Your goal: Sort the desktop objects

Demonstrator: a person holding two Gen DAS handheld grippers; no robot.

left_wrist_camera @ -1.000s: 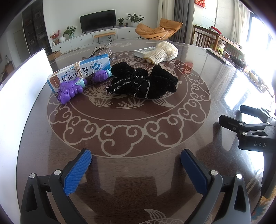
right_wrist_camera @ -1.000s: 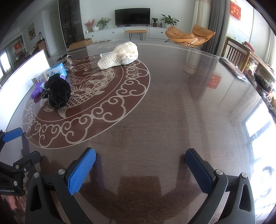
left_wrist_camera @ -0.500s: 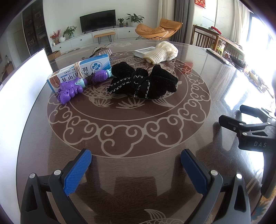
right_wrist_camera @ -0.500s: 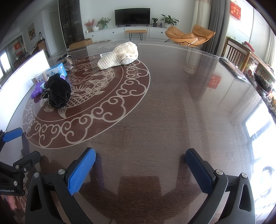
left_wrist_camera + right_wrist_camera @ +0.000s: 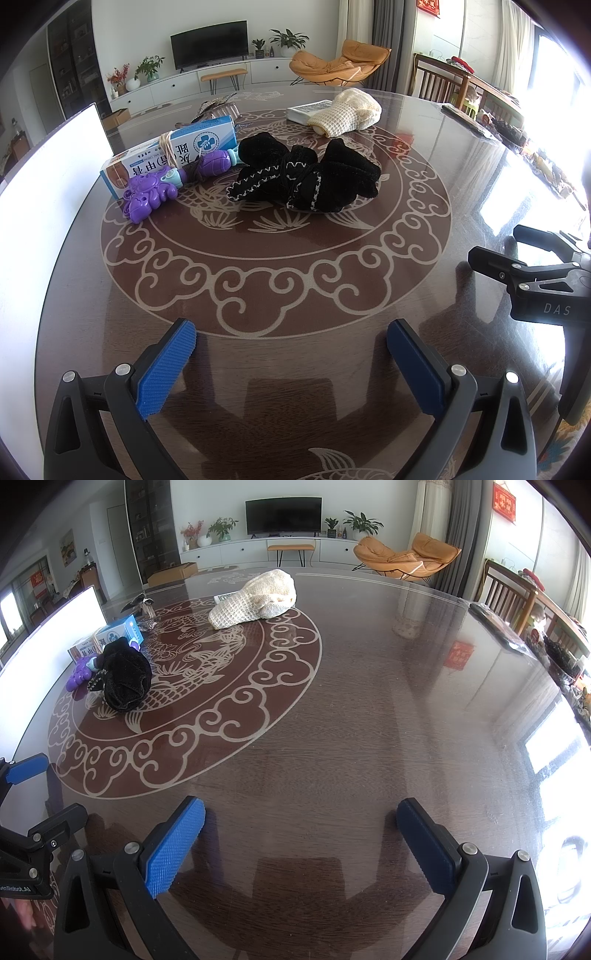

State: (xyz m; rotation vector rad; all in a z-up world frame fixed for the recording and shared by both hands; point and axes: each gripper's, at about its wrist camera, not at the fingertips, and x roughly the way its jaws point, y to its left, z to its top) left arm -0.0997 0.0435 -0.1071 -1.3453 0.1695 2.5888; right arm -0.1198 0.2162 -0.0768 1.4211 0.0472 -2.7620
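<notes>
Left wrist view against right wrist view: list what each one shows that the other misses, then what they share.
Only the left wrist view shows the black cloth bundle's white stitching, and the rubber band around the blue and white box.

Only the right wrist view shows the bare right stretch of the table, with a red reflection on it.

Both show the purple toy, the cream knitted item, and both open grippers: the left gripper and the right gripper.
</notes>
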